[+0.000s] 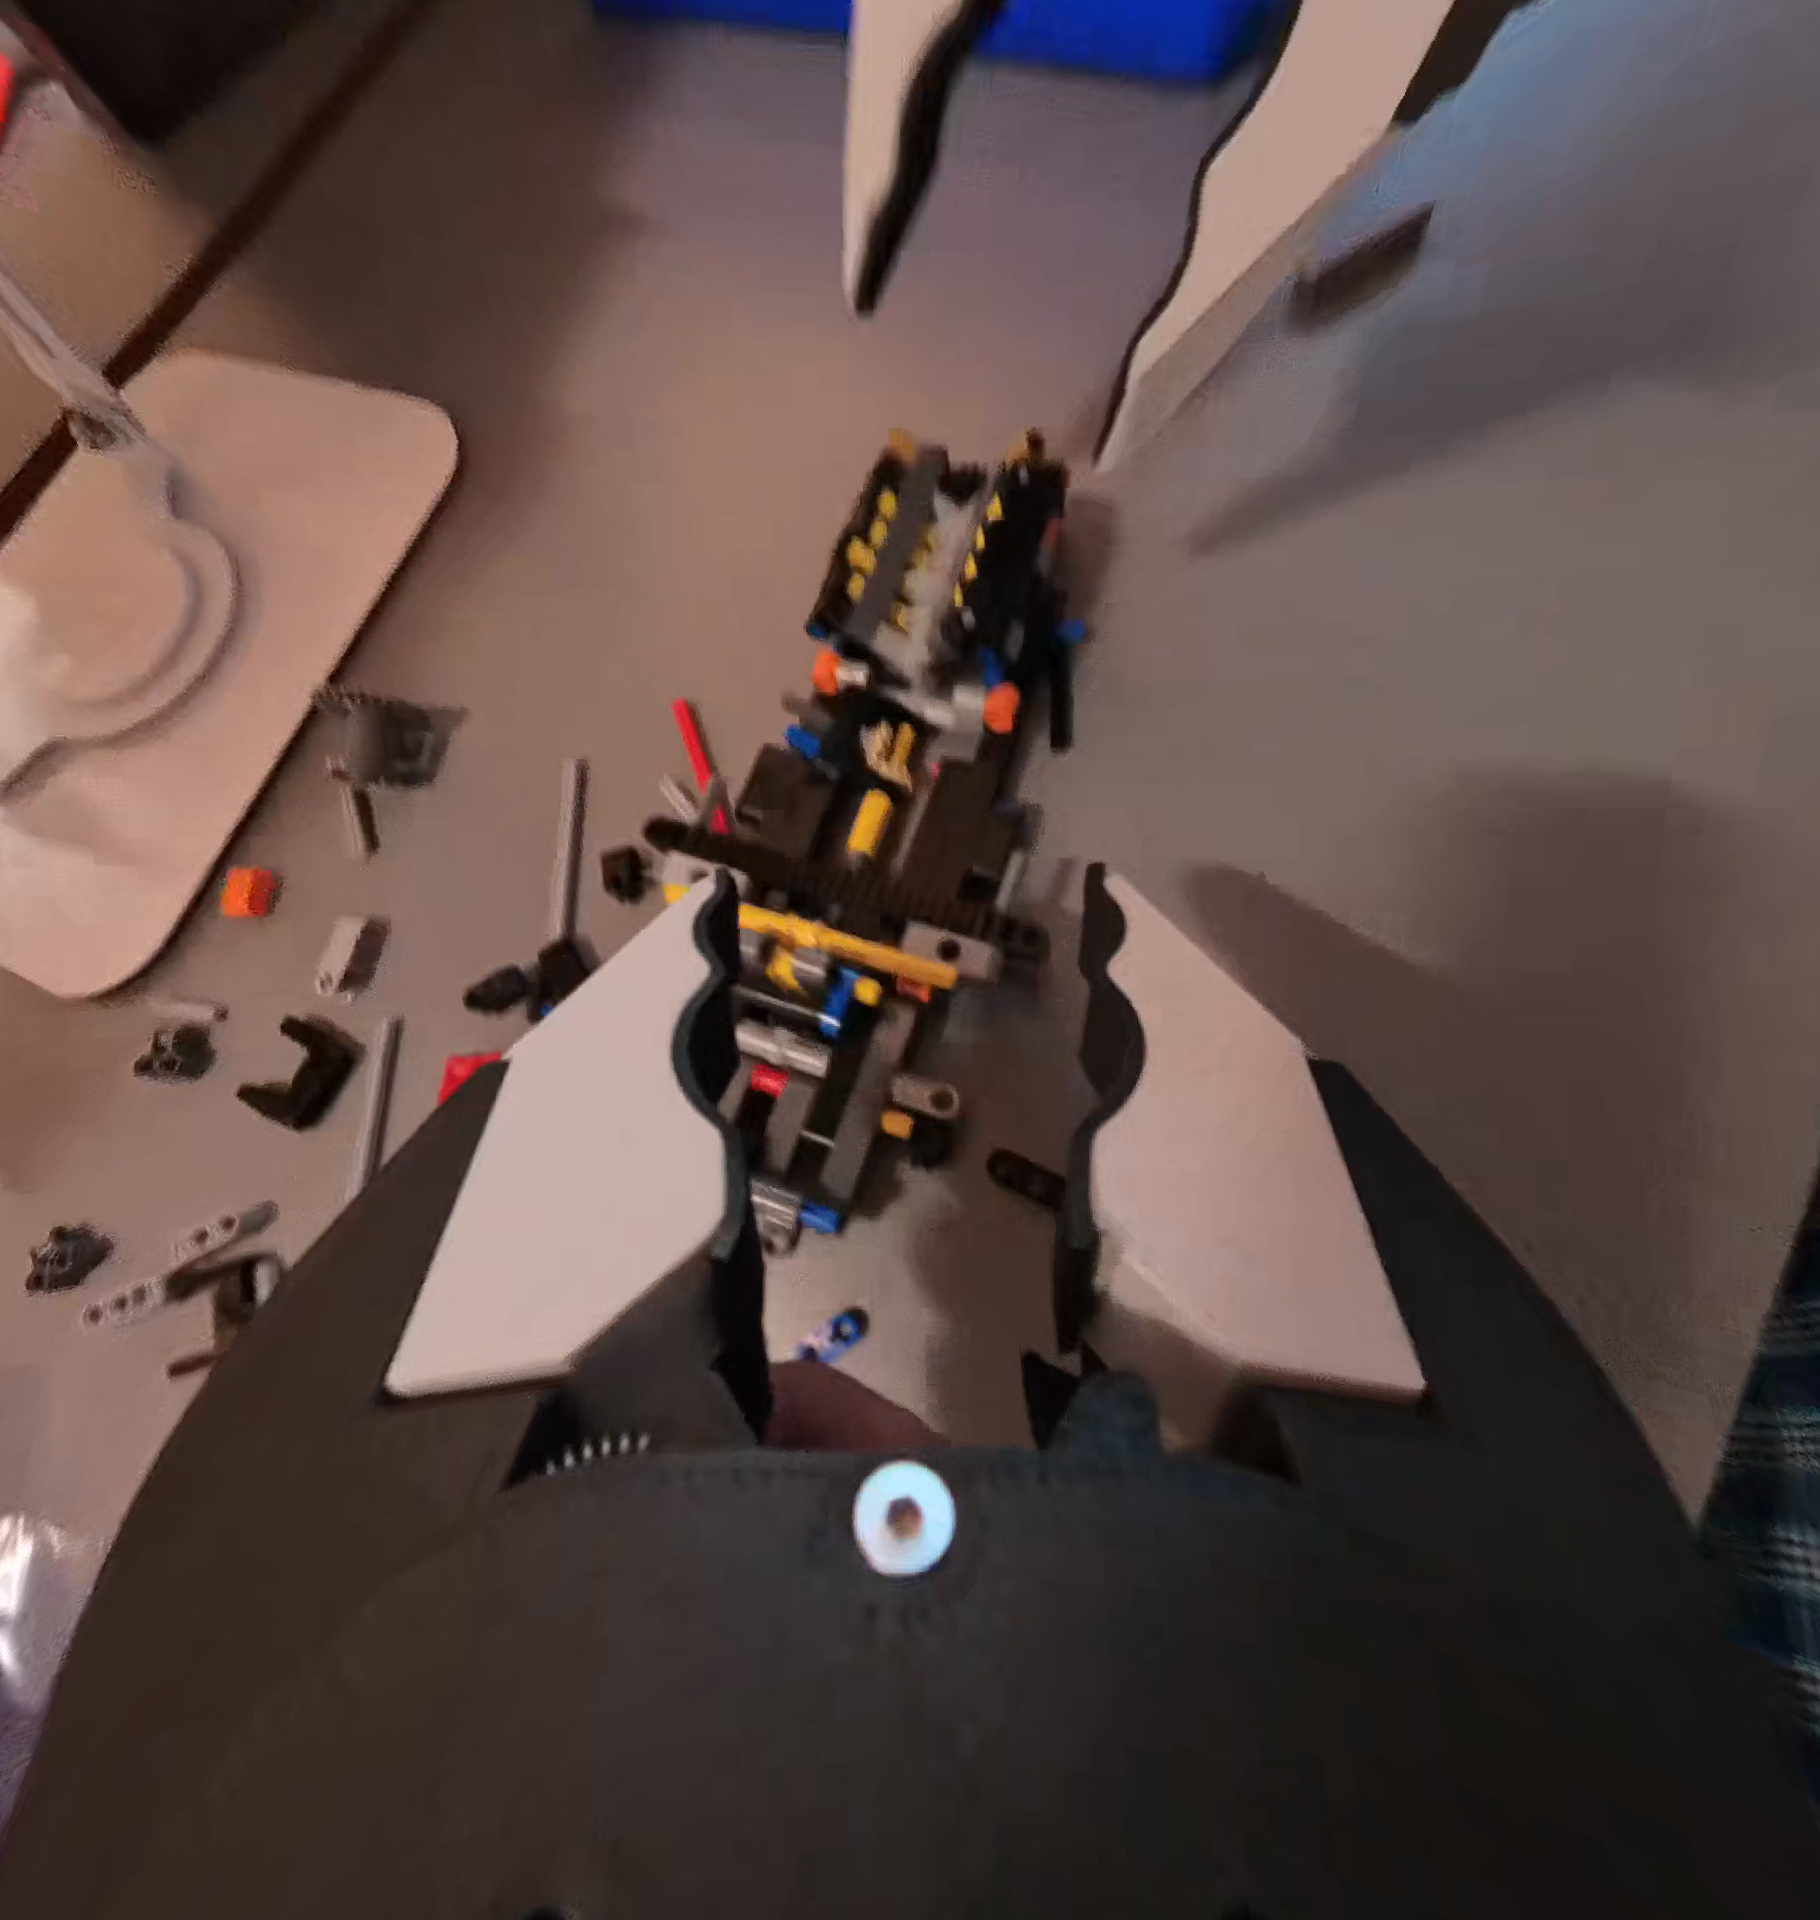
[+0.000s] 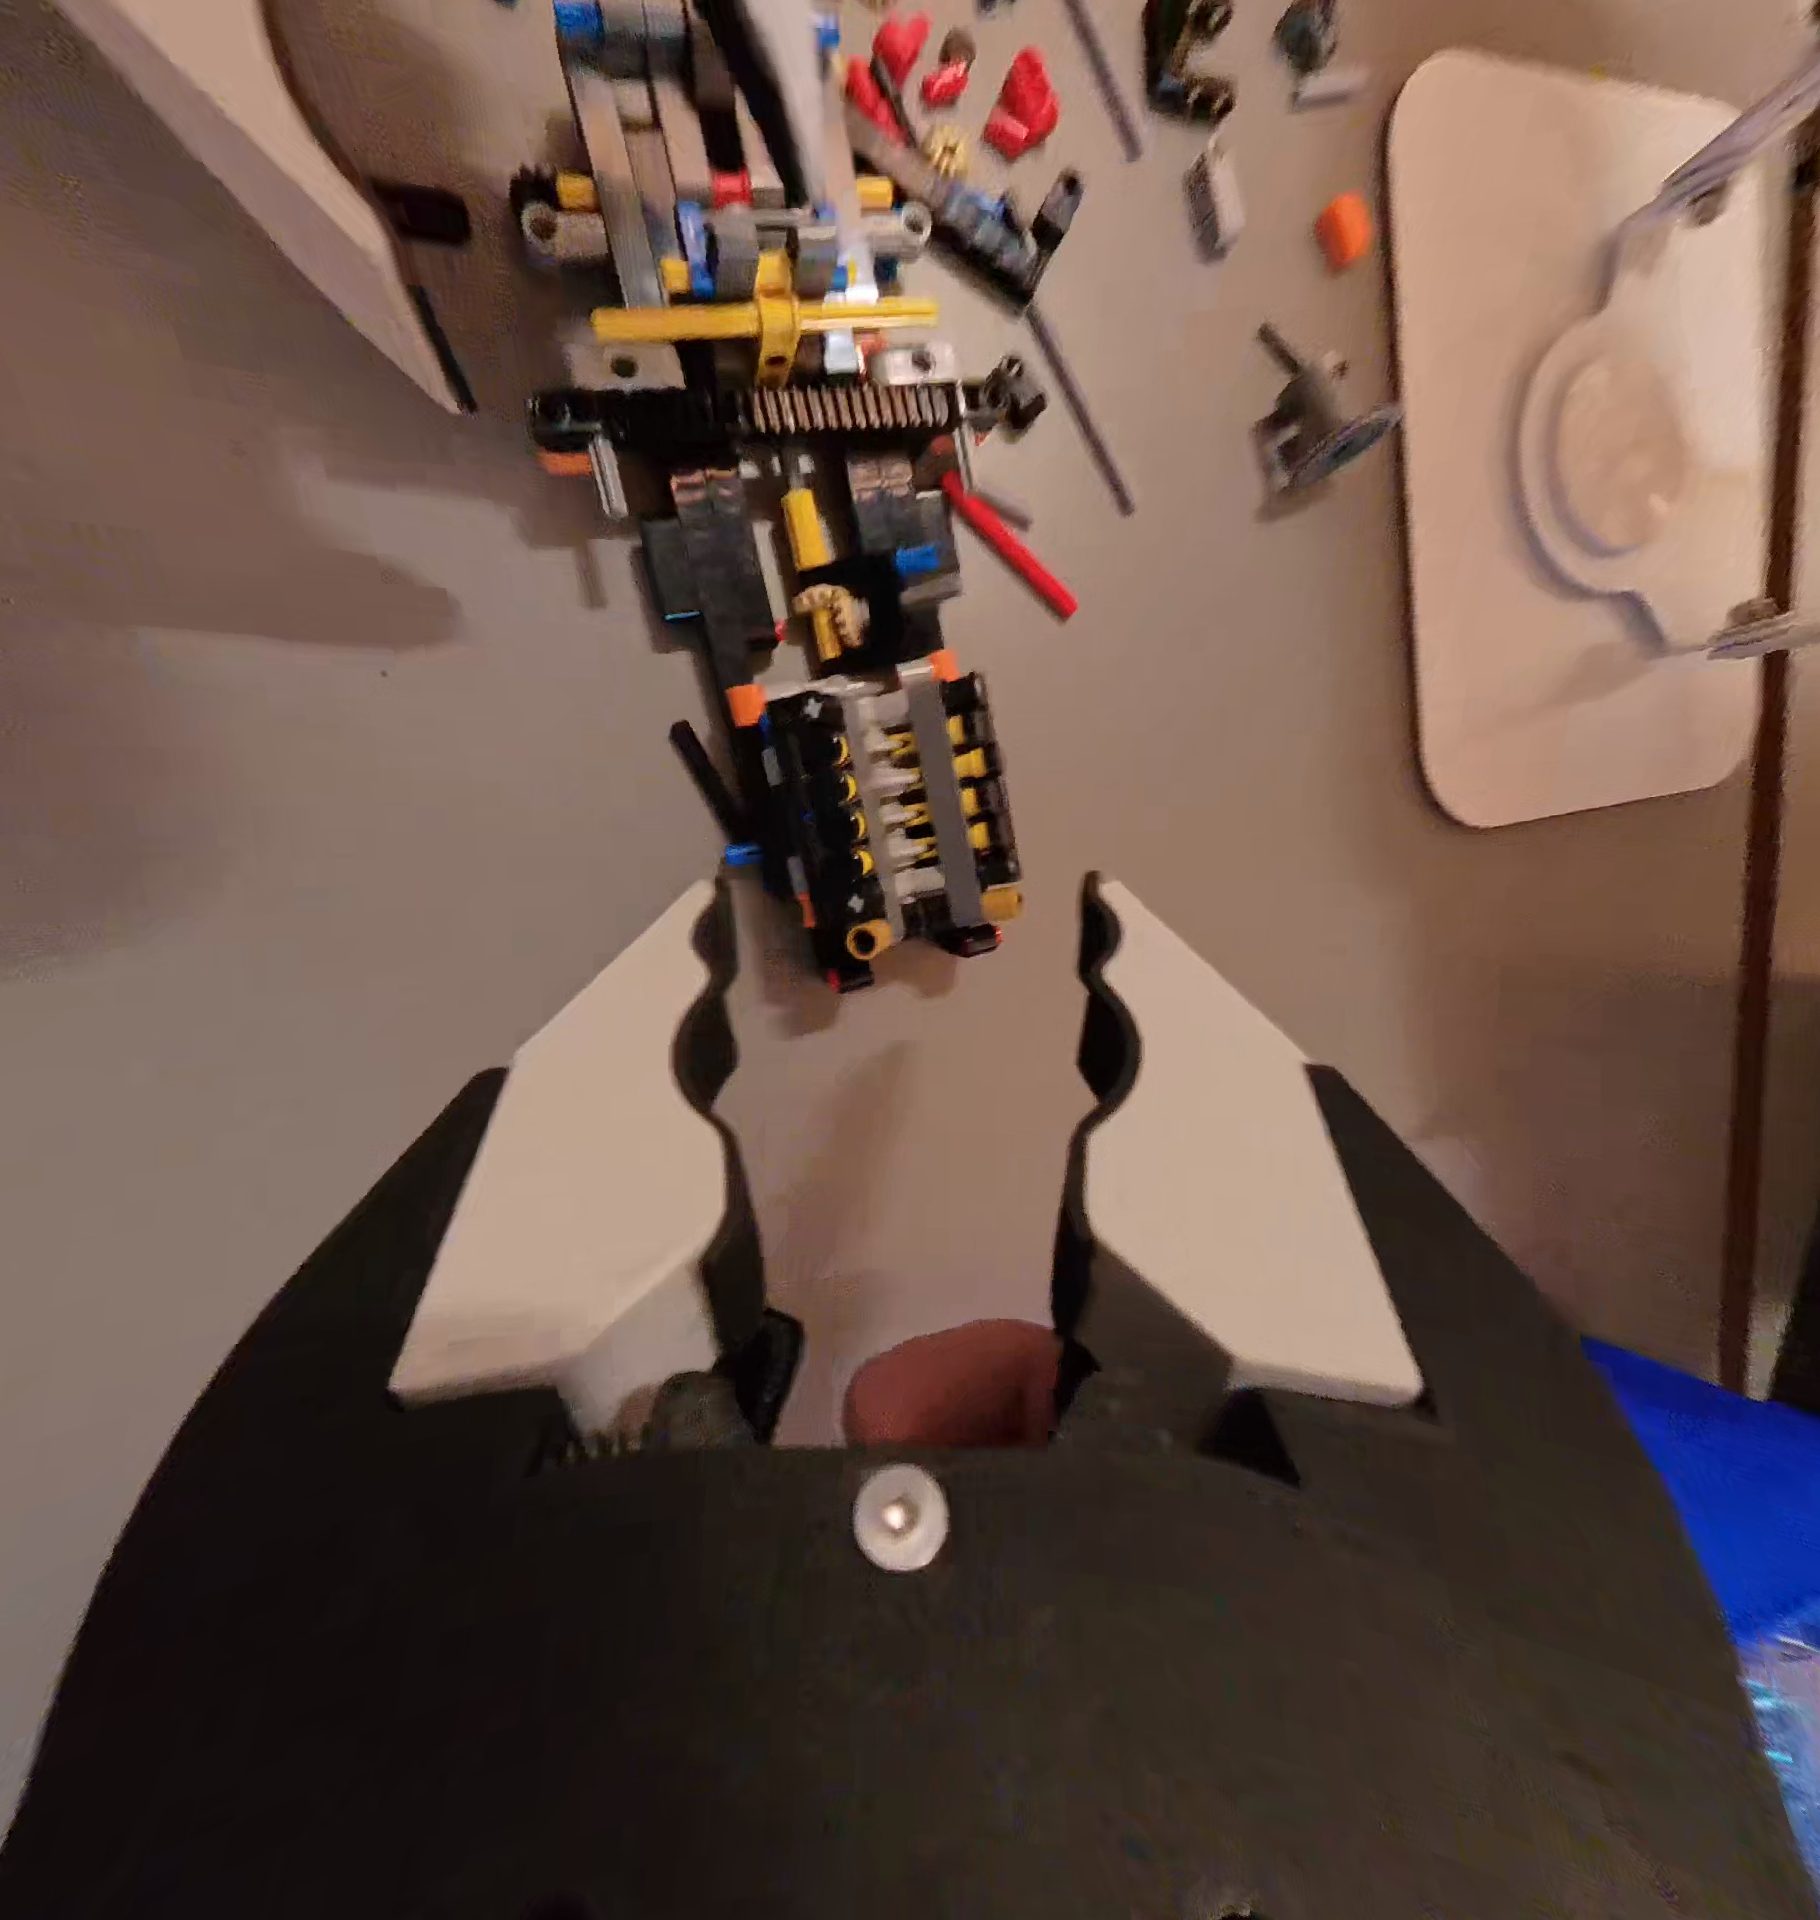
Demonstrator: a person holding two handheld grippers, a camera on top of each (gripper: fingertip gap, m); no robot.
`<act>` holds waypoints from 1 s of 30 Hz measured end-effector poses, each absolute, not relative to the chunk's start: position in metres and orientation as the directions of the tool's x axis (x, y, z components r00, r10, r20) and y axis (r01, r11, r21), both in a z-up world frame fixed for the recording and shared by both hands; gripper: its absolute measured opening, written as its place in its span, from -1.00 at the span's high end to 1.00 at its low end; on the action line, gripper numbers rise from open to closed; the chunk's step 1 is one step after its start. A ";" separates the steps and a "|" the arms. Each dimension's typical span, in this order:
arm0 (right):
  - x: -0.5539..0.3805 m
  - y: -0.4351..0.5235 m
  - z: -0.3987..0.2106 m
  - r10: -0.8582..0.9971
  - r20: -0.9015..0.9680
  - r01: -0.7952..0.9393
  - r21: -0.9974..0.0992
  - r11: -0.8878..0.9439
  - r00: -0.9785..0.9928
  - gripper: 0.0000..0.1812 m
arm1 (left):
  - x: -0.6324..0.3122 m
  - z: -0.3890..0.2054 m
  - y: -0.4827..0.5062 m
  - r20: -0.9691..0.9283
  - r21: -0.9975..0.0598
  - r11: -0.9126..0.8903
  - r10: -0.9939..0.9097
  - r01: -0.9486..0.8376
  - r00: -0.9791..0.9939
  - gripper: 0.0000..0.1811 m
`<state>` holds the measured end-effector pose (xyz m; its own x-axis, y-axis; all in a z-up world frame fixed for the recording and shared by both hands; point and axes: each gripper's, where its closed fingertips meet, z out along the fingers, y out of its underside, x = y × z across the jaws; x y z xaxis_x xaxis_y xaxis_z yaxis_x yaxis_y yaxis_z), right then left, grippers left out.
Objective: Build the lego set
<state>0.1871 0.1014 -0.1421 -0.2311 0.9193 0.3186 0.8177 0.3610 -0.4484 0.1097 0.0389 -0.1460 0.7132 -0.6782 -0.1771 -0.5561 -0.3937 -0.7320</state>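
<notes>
A long, narrow lego model (image 2: pixel 792 540) is laid flat on the grey table, just ahead of the right gripper's fingertips (image 2: pixel 714 914) and running away from them. A ribbed black-and-yellow block is seen at its near end, a black toothed bar and a yellow rod across its middle. Loose pieces (image 2: pixel 1010 104) are scattered beyond, to the right.

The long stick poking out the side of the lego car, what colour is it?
The stick is red. It shows best in the right wrist view.

One lego model (image 2: pixel 812 540), two tongs (image 1: pixel 906 904) (image 2: pixel 901 904), one orange brick (image 1: pixel 249 891).
</notes>
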 end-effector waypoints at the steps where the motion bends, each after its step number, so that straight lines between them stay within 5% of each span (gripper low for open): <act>1: 0.187 0.102 -0.147 0.924 0.309 0.823 -0.448 0.349 -0.224 0.22 | 0.111 -0.154 0.035 -0.193 -0.713 -0.411 -0.665 -0.568 0.722 0.31; 7: 0.175 0.101 -0.175 0.934 0.199 0.819 -0.451 0.356 -0.297 0.04 | 0.121 -0.179 0.034 -0.220 -0.716 -0.406 -0.641 -0.568 0.735 0.36; 15: 0.164 0.081 -0.189 0.952 0.107 0.829 -0.471 0.302 -0.286 0.34 | 0.090 -0.183 0.040 -0.311 -0.646 -0.362 -0.679 -0.672 0.665 0.43; 24: 0.152 0.043 -0.189 0.968 0.071 0.807 -0.540 0.239 -0.240 0.33 | 0.039 -0.182 0.038 -0.318 -0.617 -0.349 -0.709 -0.705 0.630 0.33; 30: 0.121 0.026 -0.153 0.975 0.132 0.703 -0.677 0.219 -0.176 0.45 | 0.034 -0.152 0.022 -0.335 -0.697 -0.324 -0.642 -0.640 0.690 0.33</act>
<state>0.1205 0.0259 -0.1528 -0.1765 0.9754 0.1319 0.7027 0.2187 -0.6770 0.0338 0.0223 -0.1518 0.6900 -0.6416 -0.3351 -0.6399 -0.3243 -0.6966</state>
